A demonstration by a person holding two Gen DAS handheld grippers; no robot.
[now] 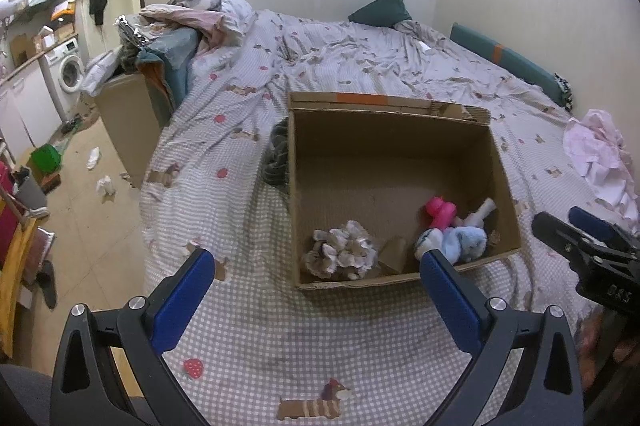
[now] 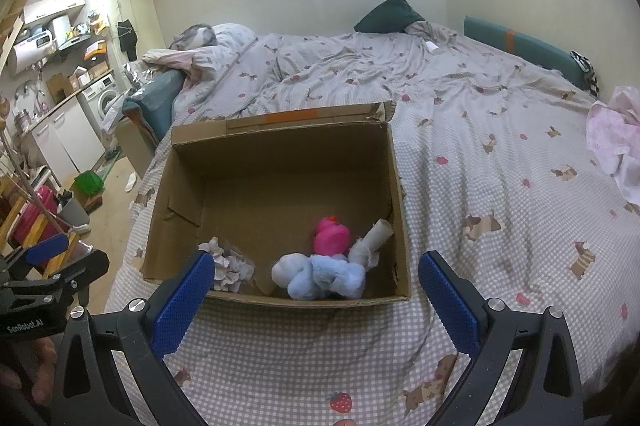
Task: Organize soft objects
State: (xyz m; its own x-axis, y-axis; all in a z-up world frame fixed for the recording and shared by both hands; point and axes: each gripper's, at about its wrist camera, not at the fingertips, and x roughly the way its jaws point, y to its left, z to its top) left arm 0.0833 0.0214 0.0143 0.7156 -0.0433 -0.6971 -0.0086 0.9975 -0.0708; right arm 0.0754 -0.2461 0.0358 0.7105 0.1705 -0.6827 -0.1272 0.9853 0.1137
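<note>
Already, four soft things are lying along the near wall of the open cardboard box (image 2: 280, 162): a light-blue plush toy (image 2: 320, 276), a pink plush (image 2: 331, 236) just behind it, a rolled grey sock (image 2: 370, 240) leaning toward the right wall, and a crumpled grey-and-white cloth bundle (image 1: 340, 252) at the left. The box is sitting on the bed (image 2: 480, 166), whose checked sheet is printed with dachshunds and strawberries.

Both tools are hovering just short of the box's near edge. The left gripper (image 1: 316, 266) is holding its jaws wide apart and empty; the right gripper (image 2: 316, 266) is doing likewise, with the blue toy lying just beyond and between its fingers.

By the look of it, the step in hand is a pause between deposits. One candidate is waiting outside: a pink crumpled garment (image 2: 616, 142), well apart at the bed's right edge. Fetching it is probably calling for a long swing of the right tool rightward, then a pinch on a raised fold.
</note>
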